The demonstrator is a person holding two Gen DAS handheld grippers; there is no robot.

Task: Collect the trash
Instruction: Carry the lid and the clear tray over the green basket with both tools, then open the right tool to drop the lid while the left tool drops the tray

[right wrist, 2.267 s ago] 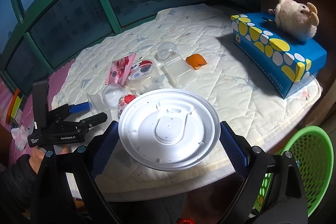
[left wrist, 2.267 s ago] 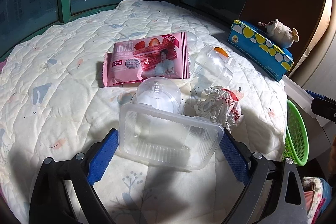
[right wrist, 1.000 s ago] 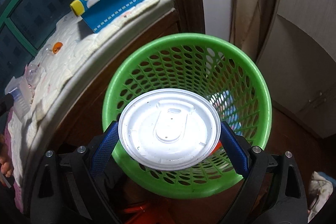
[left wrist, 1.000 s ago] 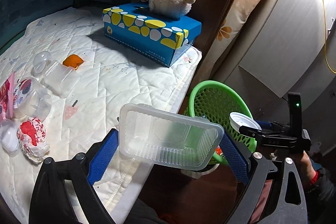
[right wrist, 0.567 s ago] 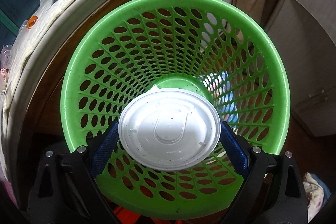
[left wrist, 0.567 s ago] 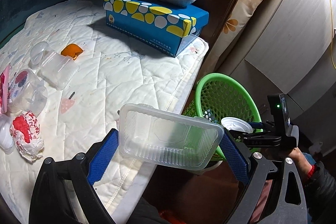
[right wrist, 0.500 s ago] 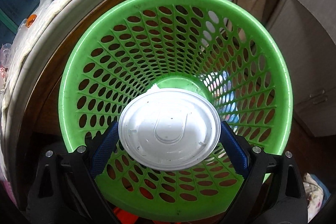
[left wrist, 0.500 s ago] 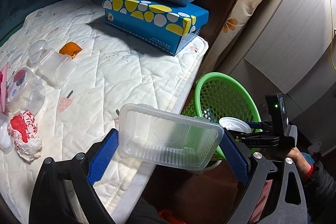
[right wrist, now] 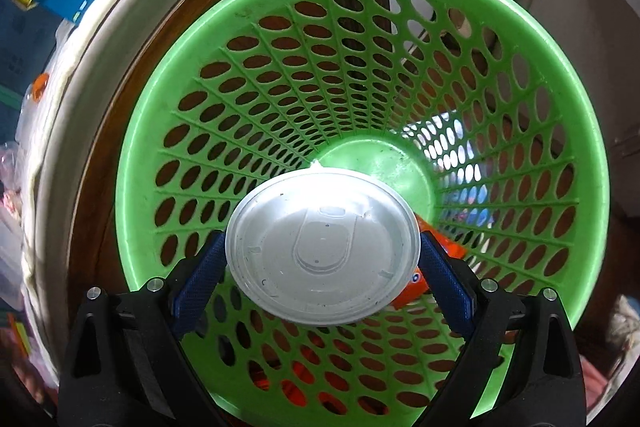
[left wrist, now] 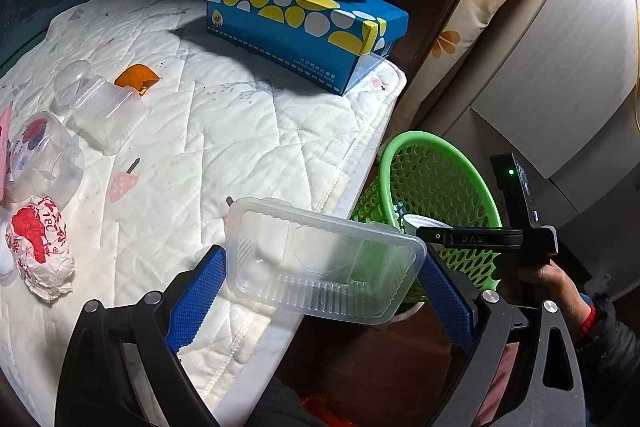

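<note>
My right gripper (right wrist: 322, 251) was clenched on the round white plastic lid (right wrist: 322, 249), its blue fingers (right wrist: 198, 277) pressing the rim from either side. The lid hung flat, directly above the mouth of the green perforated plastic basket (right wrist: 560, 75), whose floor showed just past the lid's far edge at the centre of the frame. That was what the drop turned on: the lid lay inside the rim's circle, so I judged that releasing it would let it fall straight in.

My left gripper (left wrist: 322, 273) gripped the clear rectangular plastic tray (left wrist: 322, 259) across its long axis, which ran left to right between the fingers. It hung over the edge of the white quilted mattress (left wrist: 248, 131), with the basket (left wrist: 436, 171) to the right of the frame, beside the bed. The right gripper (left wrist: 448, 235) was plainly nearer the basket; the tray had yet to cross to it.
</note>
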